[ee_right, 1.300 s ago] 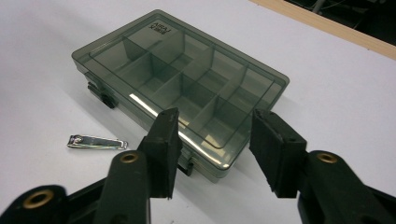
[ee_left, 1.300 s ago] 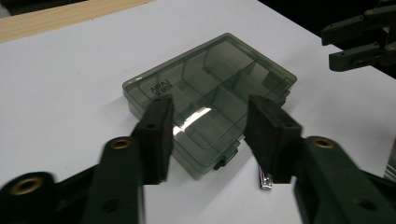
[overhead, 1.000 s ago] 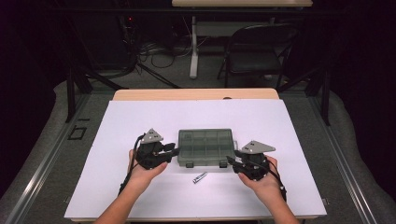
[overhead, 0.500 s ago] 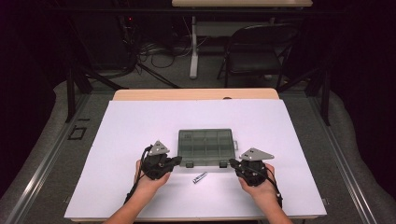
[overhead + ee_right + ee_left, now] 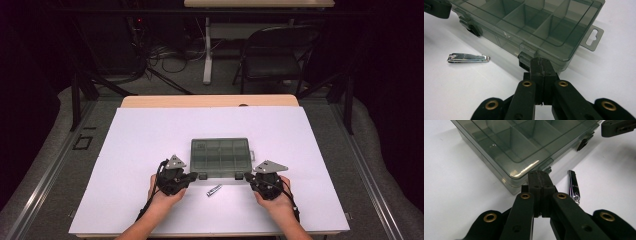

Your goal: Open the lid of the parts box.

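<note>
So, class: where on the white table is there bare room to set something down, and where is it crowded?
Free: the white table top behind the smoky clear plastic compartment box, and beside its left and right edges. Crowded: the box's near edge, where the left gripper, small metal nail clipper and right gripper sit together.

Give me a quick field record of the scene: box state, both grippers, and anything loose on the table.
box: smoky clear compartment box, lid shut, compartments look empty
left gripper: fingers closed together, nothing between them, tip at the box's near-left latch
right gripper: fingers closed together, nothing held, tip at the near-right latch
loose item: nail clipper on the white table in front of the box, between the grippers
</note>
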Demonstrator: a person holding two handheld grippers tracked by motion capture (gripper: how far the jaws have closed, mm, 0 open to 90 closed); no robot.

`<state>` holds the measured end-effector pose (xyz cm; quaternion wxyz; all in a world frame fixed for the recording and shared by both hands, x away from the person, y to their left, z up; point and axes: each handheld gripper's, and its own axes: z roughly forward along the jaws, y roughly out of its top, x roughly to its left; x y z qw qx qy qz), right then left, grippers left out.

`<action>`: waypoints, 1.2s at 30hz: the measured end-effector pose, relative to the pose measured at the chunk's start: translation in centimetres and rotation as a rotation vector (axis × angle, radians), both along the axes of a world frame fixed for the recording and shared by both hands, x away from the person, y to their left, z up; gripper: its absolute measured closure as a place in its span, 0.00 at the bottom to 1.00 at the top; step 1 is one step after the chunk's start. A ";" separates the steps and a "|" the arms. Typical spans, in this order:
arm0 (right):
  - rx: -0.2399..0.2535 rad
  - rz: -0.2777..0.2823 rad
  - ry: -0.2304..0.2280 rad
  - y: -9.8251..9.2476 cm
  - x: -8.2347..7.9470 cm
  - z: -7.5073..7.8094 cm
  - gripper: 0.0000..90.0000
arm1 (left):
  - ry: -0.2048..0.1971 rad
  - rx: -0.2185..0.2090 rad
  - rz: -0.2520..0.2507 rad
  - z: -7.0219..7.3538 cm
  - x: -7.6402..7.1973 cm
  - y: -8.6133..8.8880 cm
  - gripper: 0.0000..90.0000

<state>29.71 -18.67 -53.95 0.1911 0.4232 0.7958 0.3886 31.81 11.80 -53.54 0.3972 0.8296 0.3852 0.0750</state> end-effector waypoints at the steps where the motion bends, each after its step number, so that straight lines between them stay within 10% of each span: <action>1: 0.002 0.000 -0.002 0.0 0.0 0.0 1.00 | 0.000 0.006 -0.003 -0.1 0.0 0.0 1.00; 36: -0.008 0.018 0.003 0.5 0.3 -0.6 1.00 | -0.003 0.008 0.000 -0.8 0.0 -0.7 1.00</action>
